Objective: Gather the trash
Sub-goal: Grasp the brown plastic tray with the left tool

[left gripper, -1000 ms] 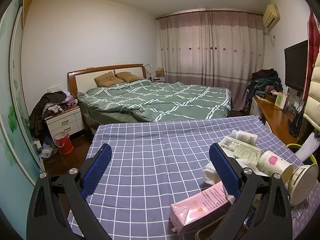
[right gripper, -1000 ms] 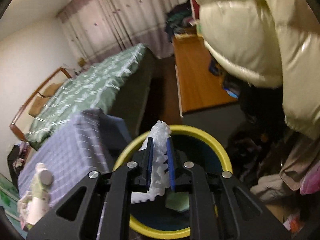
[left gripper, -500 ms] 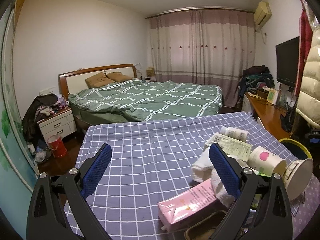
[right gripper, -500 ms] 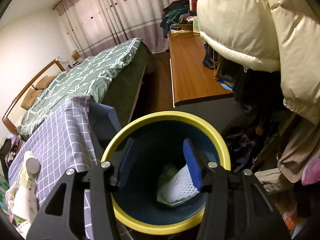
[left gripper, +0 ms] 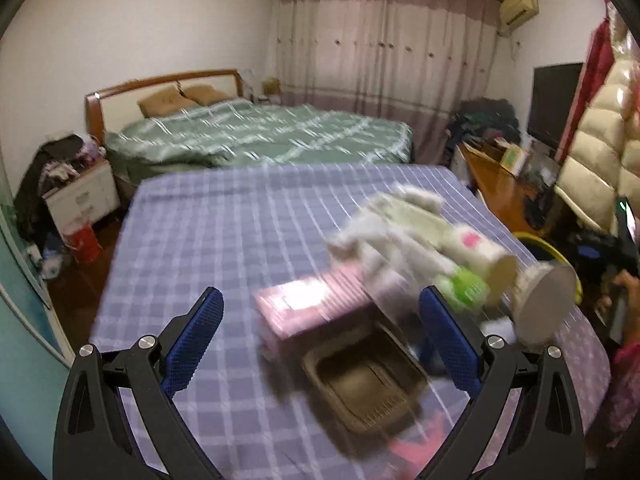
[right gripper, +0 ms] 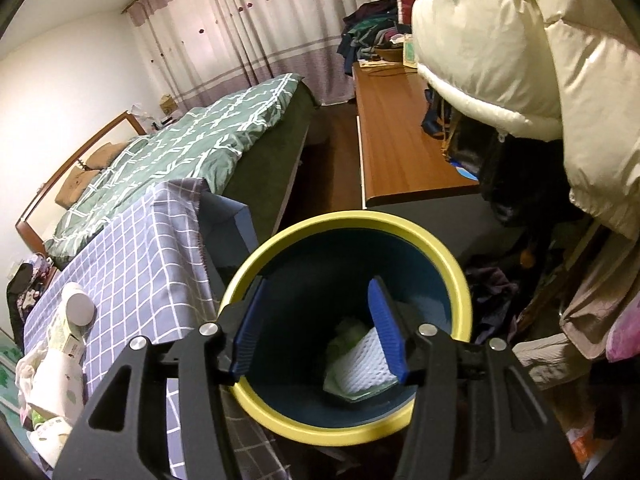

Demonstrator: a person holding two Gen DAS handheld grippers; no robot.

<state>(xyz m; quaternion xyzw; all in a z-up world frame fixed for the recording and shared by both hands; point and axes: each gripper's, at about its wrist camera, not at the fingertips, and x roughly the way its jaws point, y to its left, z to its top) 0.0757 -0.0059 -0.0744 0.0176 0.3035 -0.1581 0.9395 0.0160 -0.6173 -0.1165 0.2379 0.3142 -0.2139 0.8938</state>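
Note:
My right gripper (right gripper: 320,332) is open and empty, held just above the yellow-rimmed blue trash bin (right gripper: 344,222). White foam netting (right gripper: 360,368) and green scraps lie at the bin's bottom. My left gripper (left gripper: 320,336) is open and empty over the checked table (left gripper: 208,232). Under it lies blurred trash: a pink carton (left gripper: 308,308), a brown plastic tray (left gripper: 362,384), crumpled white tissue (left gripper: 384,236), a paper cup (left gripper: 480,256) and a round white lid (left gripper: 544,304).
A green-quilted bed (left gripper: 260,136) stands behind the table. A wooden desk (right gripper: 396,136) and a hanging cream down jacket (right gripper: 520,48) are right of the bin. Clothes are piled on the floor at the right (right gripper: 552,340). A nightstand (left gripper: 80,196) stands far left.
My right gripper opened and dropped the white netting into the bin, then stayed above it. My left gripper tilted down and forward over the trash pile; its view is blurred.

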